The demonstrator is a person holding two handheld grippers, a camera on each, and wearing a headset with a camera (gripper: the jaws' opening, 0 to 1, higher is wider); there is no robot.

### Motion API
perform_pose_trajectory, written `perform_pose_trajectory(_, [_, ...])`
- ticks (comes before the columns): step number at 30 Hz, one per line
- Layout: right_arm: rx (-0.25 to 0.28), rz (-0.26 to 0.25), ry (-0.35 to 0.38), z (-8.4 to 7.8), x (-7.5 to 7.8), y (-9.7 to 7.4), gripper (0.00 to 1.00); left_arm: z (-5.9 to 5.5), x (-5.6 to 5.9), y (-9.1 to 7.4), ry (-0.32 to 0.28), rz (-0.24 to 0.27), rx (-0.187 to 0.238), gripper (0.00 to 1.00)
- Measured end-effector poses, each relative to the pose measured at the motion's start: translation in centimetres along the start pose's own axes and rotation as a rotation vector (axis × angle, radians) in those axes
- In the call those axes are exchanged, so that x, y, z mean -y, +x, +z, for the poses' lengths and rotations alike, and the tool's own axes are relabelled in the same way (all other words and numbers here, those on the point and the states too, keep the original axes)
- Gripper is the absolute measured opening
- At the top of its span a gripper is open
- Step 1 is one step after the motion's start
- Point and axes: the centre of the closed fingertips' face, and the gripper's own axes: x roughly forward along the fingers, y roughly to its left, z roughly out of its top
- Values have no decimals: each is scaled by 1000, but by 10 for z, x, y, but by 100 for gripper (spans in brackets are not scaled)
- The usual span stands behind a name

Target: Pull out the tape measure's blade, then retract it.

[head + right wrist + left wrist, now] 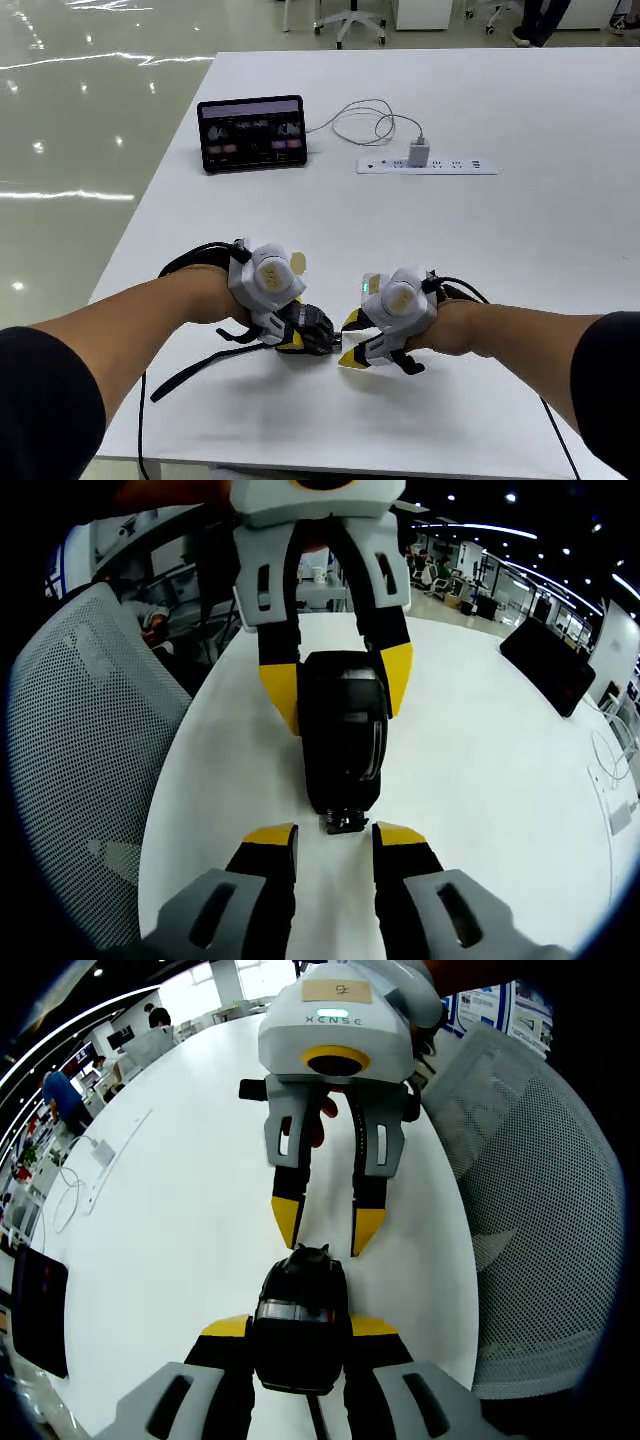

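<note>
A black tape measure (316,330) lies low over the white table (500,250) near its front edge. My left gripper (298,338) is shut on its body, which sits between the yellow-tipped jaws in the left gripper view (300,1305). My right gripper (350,340) faces it from the right, open. In the right gripper view the tape measure (345,725) points its small blade hook (345,822) into the gap between my right gripper's (335,836) tips, and nothing is clamped. The blade is inside the case.
A dark tablet (252,132) stands at the back left of the table. A white power strip (427,165) with a charger and looped cable lies behind the grippers. A grey mesh chair (540,1210) is at the table's near edge.
</note>
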Motion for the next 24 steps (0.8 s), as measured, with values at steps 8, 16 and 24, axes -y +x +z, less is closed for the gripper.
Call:
perform_pose_trajectory(8, [-33,7,-41,2,7,4,12,0,0,1,-3,-5,-5,30])
perform_pose_trajectory(16, [-45,52,-12,5,7,6,11,0,-1,1,-9,-10,-9,30])
perform_pose_trajectory(24, [-63,57,-49,1,6,4,9,-1,-1,1,-30,-12,-5,30])
